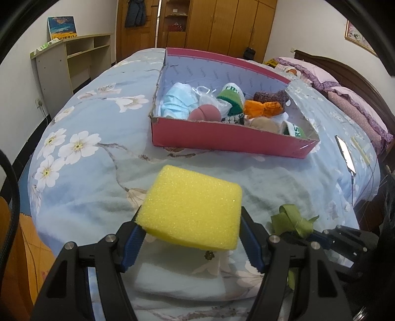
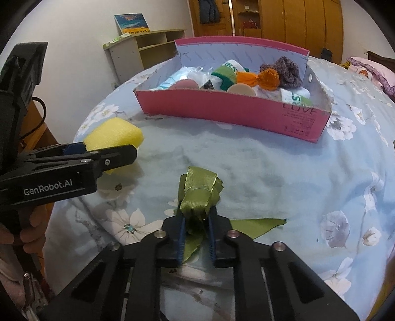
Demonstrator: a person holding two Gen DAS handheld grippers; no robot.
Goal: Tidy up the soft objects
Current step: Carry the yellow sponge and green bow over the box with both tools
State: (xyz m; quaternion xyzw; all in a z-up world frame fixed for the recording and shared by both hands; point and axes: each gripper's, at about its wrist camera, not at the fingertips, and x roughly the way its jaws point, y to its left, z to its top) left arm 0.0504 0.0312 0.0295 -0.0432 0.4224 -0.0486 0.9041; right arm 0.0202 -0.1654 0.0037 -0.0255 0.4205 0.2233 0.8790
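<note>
My left gripper (image 1: pixel 191 237) is shut on a yellow sponge (image 1: pixel 195 207) and holds it above the bed, short of the pink cardboard box (image 1: pixel 222 138). The sponge also shows in the right wrist view (image 2: pixel 116 134). My right gripper (image 2: pixel 197 222) is shut on a green ribbon bow (image 2: pixel 200 192), low over the bedspread; the bow also shows in the left wrist view (image 1: pixel 291 219). The box (image 2: pixel 222 108) holds several soft items: face masks (image 1: pixel 175 103), socks (image 1: pixel 229 96), an orange cloth (image 1: pixel 264 108), a knitted brown piece (image 1: pixel 271 96).
The bed has a blue floral cover (image 1: pixel 86 148). A phone (image 1: pixel 345 153) lies to the right of the box, near pink pillows (image 1: pixel 358 108). A beige shelf (image 1: pixel 71 61) and wooden wardrobes (image 1: pixel 222 22) stand beyond the bed.
</note>
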